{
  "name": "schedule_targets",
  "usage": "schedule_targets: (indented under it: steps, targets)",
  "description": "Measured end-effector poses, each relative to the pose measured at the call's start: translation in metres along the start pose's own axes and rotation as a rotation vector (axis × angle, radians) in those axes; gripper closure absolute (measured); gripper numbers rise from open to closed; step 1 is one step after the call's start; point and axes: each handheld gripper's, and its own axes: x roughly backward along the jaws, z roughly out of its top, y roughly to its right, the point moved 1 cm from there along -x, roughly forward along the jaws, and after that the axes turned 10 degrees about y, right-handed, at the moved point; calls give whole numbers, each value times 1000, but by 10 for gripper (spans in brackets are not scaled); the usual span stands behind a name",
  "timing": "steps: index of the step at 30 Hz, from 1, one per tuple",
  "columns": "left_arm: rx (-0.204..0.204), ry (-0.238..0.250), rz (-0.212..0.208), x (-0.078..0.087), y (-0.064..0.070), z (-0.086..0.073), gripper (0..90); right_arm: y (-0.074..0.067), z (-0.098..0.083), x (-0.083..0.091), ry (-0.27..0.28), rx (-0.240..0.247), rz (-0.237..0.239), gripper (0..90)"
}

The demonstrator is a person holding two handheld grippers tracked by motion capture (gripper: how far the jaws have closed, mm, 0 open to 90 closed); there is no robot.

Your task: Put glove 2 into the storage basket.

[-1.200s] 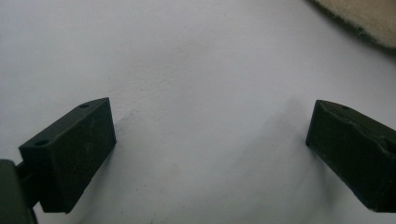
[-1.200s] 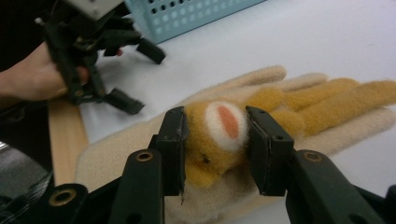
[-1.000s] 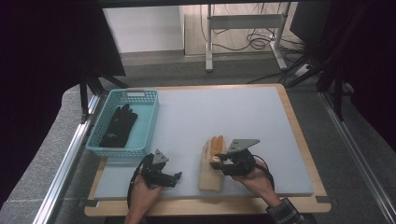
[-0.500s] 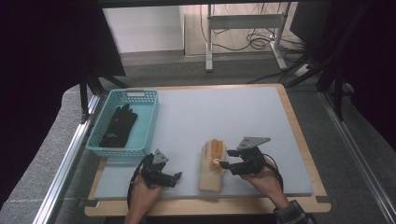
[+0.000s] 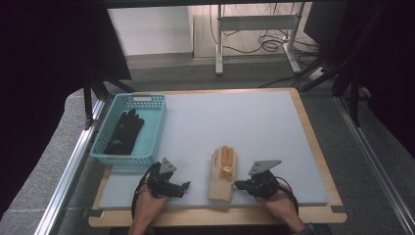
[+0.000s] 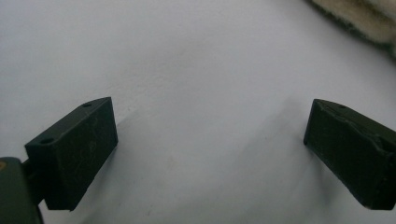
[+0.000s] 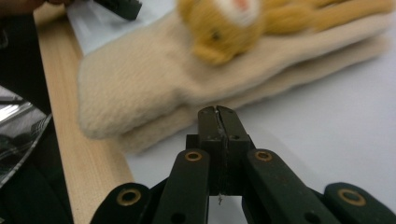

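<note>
A beige knitted glove (image 5: pixel 222 176) with orange fingers and a small animal face lies flat on the pale mat, near the front edge. My right gripper (image 5: pixel 238 184) rests just right of it. In the right gripper view the glove (image 7: pixel 187 79) lies a little beyond my right gripper (image 7: pixel 218 112), whose jaws have just been closing and now meet with nothing between them. My left gripper (image 5: pixel 185 186) sits left of the glove on the mat. In the left gripper view my left gripper (image 6: pixel 210 149) stands wide open over bare mat.
A light blue basket (image 5: pixel 147 103) at the left of the mat holds a black glove (image 5: pixel 125 132). The pale mat (image 5: pixel 244 122) lies on a wooden board (image 5: pixel 313 132). Metal rails run along both sides of the table.
My right gripper has drawn back from over the beige glove, to the right and down toward the front edge, and its jaws have closed empty. The glove stays flat; the left gripper has not moved.
</note>
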Motion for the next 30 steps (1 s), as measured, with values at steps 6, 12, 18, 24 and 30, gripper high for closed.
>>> schedule_targets:
  steps: [6,12,18,24,30]
  targets:
    - [0,-10,14,6,-6,-3,19,-8,0,-16,-9,9,12,882]
    - [-2,-2,23,9,-11,-7,16,-13,8,-34,3,13,18,881]
    - [13,-1,19,9,-15,-9,10,-16,20,-55,12,22,-1,881]
    - [13,-6,17,9,-16,-8,9,-14,32,-71,10,58,-44,881]
    - [13,-10,16,8,-16,-8,5,-10,35,-79,30,51,-59,881]
